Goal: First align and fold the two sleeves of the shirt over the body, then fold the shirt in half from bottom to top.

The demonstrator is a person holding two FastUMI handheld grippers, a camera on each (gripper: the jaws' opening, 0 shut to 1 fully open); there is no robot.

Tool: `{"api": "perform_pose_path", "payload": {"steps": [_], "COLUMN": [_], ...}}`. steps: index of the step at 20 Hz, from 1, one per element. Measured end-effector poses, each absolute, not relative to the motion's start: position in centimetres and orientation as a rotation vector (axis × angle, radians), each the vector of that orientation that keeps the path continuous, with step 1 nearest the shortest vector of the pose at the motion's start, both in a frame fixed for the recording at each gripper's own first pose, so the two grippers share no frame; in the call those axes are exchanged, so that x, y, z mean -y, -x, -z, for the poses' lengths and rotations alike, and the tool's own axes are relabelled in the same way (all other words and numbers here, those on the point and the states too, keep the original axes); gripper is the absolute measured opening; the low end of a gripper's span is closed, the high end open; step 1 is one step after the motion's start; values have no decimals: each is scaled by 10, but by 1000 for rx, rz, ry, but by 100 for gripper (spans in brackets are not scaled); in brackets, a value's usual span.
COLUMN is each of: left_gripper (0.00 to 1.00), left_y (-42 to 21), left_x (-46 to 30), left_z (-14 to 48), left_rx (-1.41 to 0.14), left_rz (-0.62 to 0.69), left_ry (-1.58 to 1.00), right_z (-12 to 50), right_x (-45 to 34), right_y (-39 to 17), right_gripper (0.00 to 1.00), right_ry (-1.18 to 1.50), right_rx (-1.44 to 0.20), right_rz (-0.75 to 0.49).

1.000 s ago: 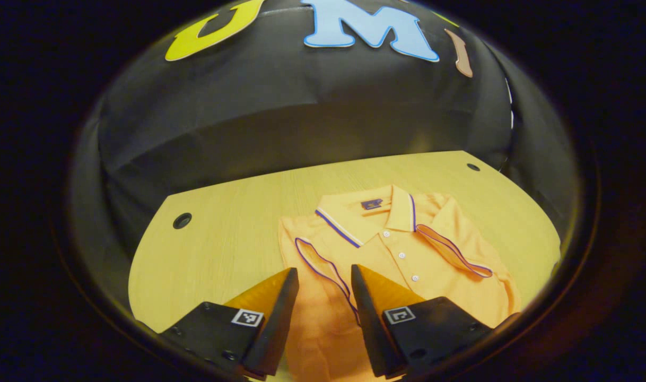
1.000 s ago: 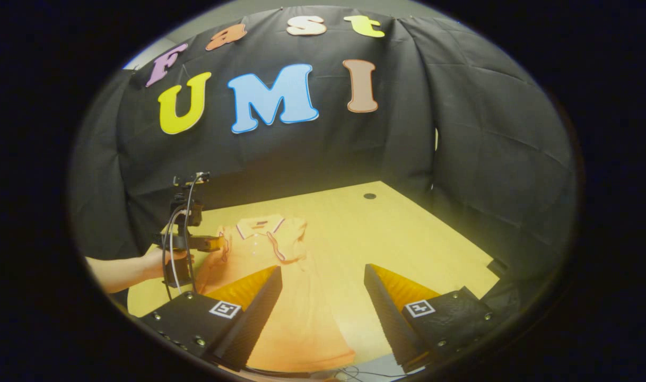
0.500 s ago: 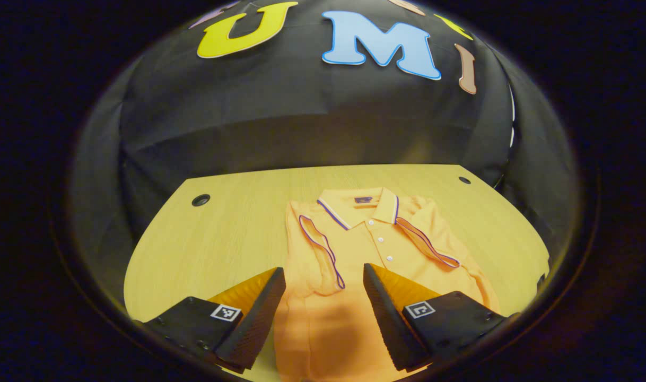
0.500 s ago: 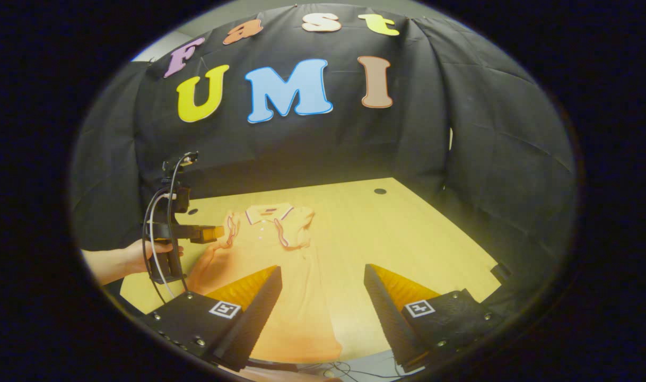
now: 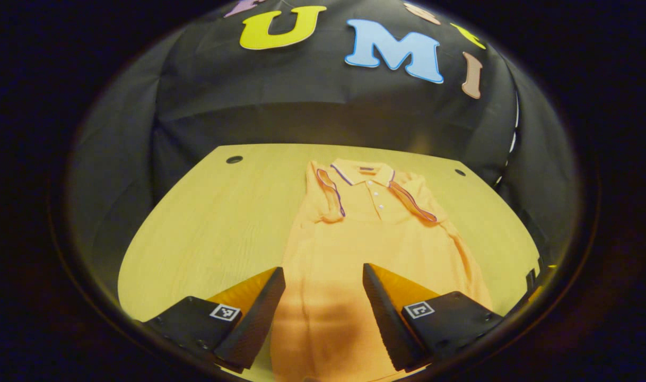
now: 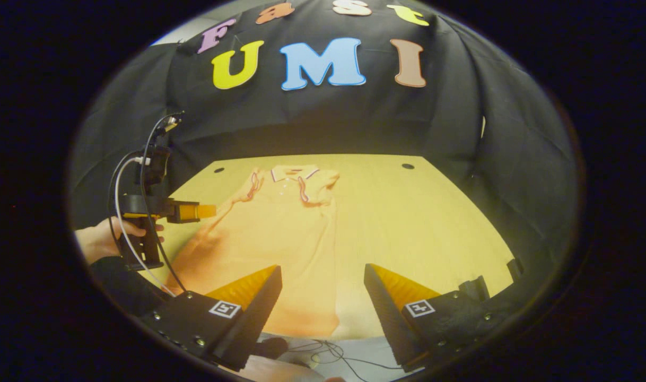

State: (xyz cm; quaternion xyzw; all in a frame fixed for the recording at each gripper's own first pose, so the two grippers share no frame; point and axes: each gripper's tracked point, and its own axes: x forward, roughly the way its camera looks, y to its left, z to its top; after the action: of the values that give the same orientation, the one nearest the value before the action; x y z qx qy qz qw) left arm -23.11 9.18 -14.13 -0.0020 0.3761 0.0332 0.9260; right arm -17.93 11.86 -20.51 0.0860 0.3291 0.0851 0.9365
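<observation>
While the shirt [image 5: 376, 249] lies flat on the tabletop [image 5: 217, 223] with both sleeves folded over its body, the left claw [image 5: 323, 313] hovers open above its hem. The right claw [image 6: 323, 313] is open too, over the hem's corner at 6 o'clock.

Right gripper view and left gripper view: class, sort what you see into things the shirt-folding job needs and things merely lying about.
Belongs to the job:
orange shirt
left gripper
right gripper
wooden table

Lying about:
loose cables below the table's near edge
</observation>
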Motion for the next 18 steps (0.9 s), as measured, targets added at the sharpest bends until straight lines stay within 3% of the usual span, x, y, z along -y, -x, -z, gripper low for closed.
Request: {"api": "perform_pose_path", "payload": {"steps": [7, 18], "left_gripper": [96, 96], "left_y": [317, 400], "left_x": [-87, -113], "left_z": [130, 150], "left_rx": [-789, -871], "left_rz": [-38, -18], "left_ry": [-24, 6], "right_z": [230, 275], "right_x": [-125, -138], "right_y": [183, 221], "right_gripper": [96, 97], "right_ry": [-142, -173], "right_rx": [-721, -899], "right_rz": [-214, -125]}}
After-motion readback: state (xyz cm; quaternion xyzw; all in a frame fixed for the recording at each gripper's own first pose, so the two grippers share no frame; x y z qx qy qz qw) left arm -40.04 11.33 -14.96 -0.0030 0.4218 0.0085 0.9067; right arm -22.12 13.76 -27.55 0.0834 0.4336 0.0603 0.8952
